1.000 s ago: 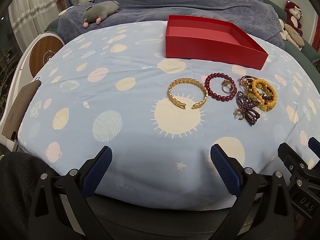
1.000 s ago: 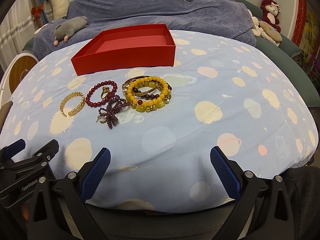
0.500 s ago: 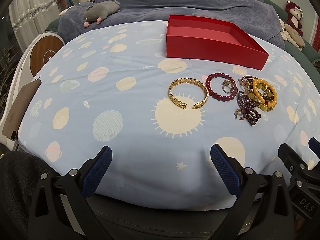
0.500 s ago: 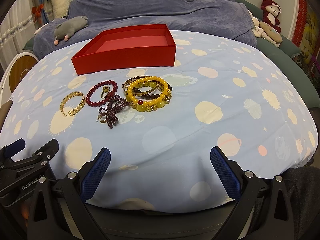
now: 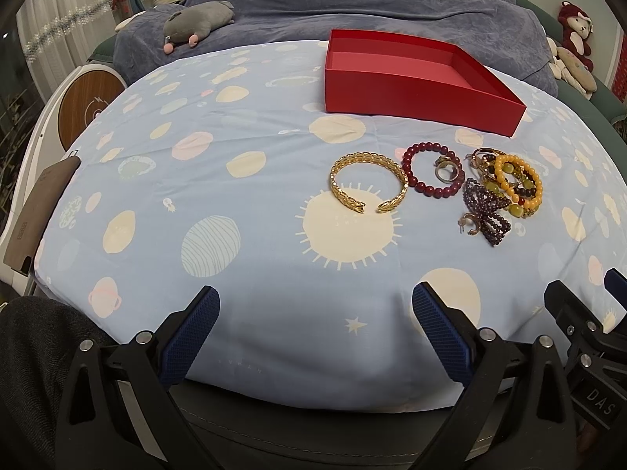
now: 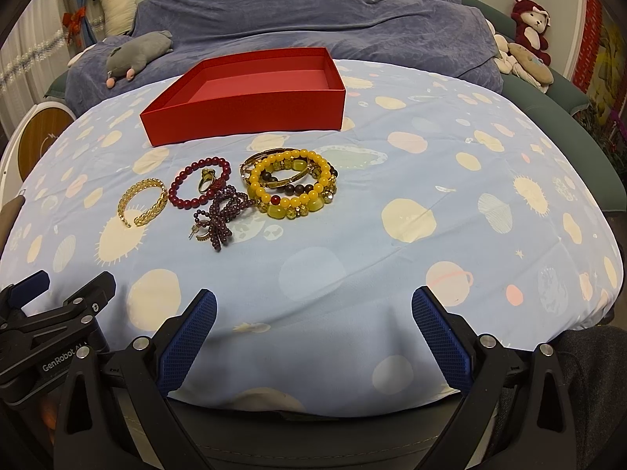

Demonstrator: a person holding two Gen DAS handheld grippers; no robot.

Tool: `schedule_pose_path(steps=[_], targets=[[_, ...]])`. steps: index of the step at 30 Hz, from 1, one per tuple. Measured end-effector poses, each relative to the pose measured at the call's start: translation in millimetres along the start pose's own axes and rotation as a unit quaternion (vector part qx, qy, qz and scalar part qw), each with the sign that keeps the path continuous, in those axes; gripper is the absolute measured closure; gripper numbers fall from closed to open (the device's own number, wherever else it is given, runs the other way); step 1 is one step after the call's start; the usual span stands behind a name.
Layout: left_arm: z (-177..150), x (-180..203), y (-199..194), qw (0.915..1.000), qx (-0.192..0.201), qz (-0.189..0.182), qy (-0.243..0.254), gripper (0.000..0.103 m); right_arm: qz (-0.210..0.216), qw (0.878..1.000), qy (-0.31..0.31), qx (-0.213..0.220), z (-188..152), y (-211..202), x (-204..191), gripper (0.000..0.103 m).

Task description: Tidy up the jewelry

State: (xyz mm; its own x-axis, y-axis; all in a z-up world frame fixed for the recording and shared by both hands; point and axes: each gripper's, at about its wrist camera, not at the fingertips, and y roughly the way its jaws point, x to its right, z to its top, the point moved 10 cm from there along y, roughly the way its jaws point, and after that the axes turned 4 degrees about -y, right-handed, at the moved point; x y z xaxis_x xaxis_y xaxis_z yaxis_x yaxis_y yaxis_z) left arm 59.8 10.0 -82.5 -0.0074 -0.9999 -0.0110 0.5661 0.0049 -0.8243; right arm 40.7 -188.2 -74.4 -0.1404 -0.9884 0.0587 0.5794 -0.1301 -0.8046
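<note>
The left claw hangs over the near edge of the table with its blue pads spread wide and nothing between them. The right claw sits beside it at the same near edge, equally wide and empty; its black frame shows at the right rim of the left wrist view.

Beyond them a light blue cloth printed with planets and suns covers the table. The jewelry lies in a loose row near the middle, well apart from both claws. From the left: an open gold cuff; just beside it a dark red bead bracelet with a ring lying inside its loop; then a purple bead bow with a small gold earring touching it; then a heap of yellow bead bracelets stacked on one another, resting against the bow.

Behind the row, toward the far edge, stands a shallow red box, open and bare inside.
</note>
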Motion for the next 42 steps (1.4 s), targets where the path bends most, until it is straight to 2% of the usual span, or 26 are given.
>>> schedule_pose_path(steps=[15,28,37,42], targets=[[-0.1,0.2,0.4,1.0000,-0.001,-0.001,-0.002,0.009,0.000,1.000,0.003,0.000,-0.3,-0.3,-0.4,0.007],[3.3,-4.2,2.8,0.9997,-0.008,-0.015,-0.017,0.008,-0.003,1.000,0.029,-0.008,0.3,1.3,9.9,0.007],[19.3,-10.2,9.5,0.9988,-0.012,-0.022,-0.042,0.008,-0.012,1.000,0.025,0.002,8.9,1.3,15.2,0.007],[28.6,-6.0,26.3,0.9981,-0.029,-0.028,-0.046,0.007,-0.017,1.000,0.019,-0.005,13.0,7.7,18.3,0.007]])
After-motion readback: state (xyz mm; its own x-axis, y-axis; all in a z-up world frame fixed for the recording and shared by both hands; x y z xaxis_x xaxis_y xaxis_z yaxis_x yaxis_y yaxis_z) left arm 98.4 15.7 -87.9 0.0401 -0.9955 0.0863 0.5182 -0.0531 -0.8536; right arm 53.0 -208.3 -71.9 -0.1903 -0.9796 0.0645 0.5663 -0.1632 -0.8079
